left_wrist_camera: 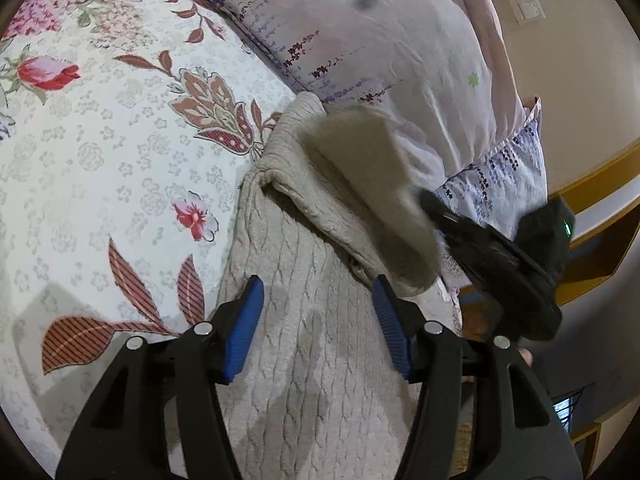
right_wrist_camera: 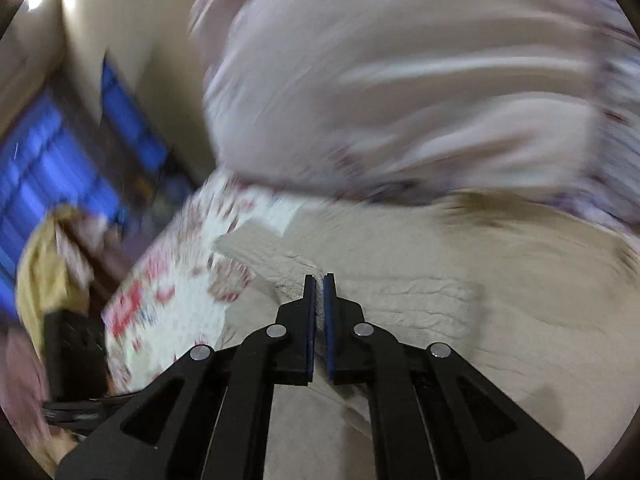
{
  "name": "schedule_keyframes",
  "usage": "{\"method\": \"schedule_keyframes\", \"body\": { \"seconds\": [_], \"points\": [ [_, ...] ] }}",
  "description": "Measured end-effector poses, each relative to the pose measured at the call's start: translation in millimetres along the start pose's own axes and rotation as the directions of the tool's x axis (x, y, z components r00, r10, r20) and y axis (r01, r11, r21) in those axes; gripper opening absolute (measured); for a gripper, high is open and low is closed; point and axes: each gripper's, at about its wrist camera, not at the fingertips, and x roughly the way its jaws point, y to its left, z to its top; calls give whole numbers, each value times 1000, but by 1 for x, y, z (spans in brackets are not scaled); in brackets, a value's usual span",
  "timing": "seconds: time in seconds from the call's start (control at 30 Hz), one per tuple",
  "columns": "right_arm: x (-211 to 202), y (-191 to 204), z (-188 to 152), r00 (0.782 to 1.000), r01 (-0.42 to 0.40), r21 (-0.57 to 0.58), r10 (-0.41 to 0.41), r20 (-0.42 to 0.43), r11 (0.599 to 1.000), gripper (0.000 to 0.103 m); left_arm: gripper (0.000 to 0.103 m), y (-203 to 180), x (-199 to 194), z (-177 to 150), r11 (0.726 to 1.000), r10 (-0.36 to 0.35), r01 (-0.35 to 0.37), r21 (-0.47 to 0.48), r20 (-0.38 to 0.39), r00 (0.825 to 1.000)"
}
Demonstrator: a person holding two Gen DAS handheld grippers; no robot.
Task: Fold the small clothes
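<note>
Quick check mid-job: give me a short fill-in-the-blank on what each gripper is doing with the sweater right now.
1. The left gripper hovers over the beige sweater with its jaws ____.
2. The right gripper is shut on a fold of the ____.
3. The sweater lies on a bedsheet printed with ____.
4. Behind the sweater rests a pale ____.

Missing words: open; sweater; flowers; pillow
</note>
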Motion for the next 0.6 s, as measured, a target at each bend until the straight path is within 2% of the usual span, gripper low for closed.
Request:
{"method": "schedule_keyframes", "body": {
  "seconds": [0.07,0.13,0.2,0.3,0.37,0.4,0.43,0.5,0.6],
  "points": [
    [-44,-33,-11,996,35,111,-44,76,993,4,60,-4,1,0,1000,12,-12,26,-2,1000],
    [-77,-62,-28,988,79,209,-104,114,975,4,62,-8,2,-1,998,28,-28,52,-5,1000],
    [-102,-93,-52,976,166,305,-201,89,938,4,63,-14,4,-1,995,43,-42,92,-6,999],
    [-125,-125,-79,962,244,408,-274,17,880,5,64,-24,7,0,985,66,-65,161,-2,998],
    [-138,-140,-86,967,217,485,-255,13,847,16,65,-30,9,-1,978,78,-76,193,-2,997],
    [-145,-146,-87,968,198,517,-248,30,833,33,65,-31,9,-1,976,79,-76,202,-4,997],
    [-151,-151,-87,966,186,543,-253,50,819,39,65,-33,9,-1,975,76,-73,210,-5,997],
    [-161,-161,-86,954,203,591,-295,62,781,39,65,-36,8,-2,972,77,-75,225,-3,997],
    [-162,-176,-87,951,213,642,-306,35,736,39,68,-42,8,-3,960,101,-99,262,6,995]
  ]
}}
